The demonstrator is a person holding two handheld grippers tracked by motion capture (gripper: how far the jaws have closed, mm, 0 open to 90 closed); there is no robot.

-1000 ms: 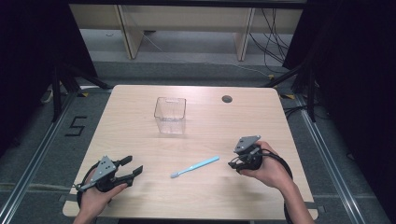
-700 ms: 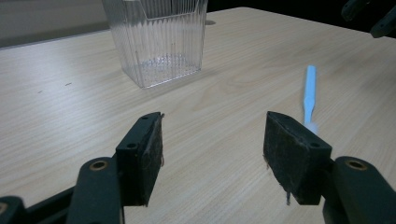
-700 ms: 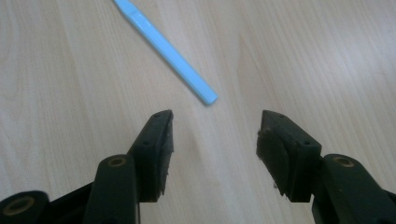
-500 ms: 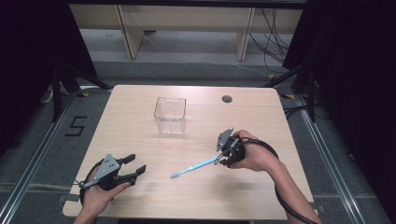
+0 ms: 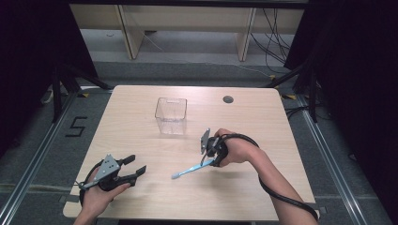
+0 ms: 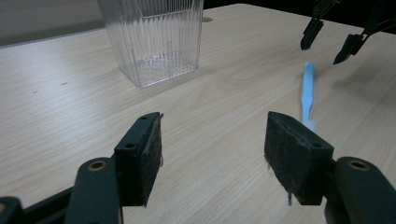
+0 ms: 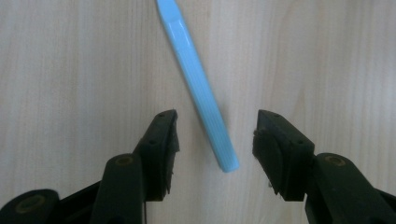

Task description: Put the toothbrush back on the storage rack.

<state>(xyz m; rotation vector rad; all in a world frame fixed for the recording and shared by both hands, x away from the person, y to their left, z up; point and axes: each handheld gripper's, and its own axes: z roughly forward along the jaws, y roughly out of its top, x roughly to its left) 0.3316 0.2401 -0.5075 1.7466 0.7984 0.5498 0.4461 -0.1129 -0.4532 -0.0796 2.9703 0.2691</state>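
Blue toothbrush (image 5: 191,169) between the right gripper's (image 5: 209,154) jaws, flat on the tabletop (image 5: 263,122).

Wood-grain tabletop carries the toothbrush at about 5 o'clock from the clear cup (image 5: 171,115). In the right gripper view its handle end lies between the two pads, touching neither; the jaws are apart and have just been closing. Left gripper (image 5: 133,171) sits near the tabletop's 7 o'clock corner, jaws apart with nothing between them, well apart from the toothbrush.
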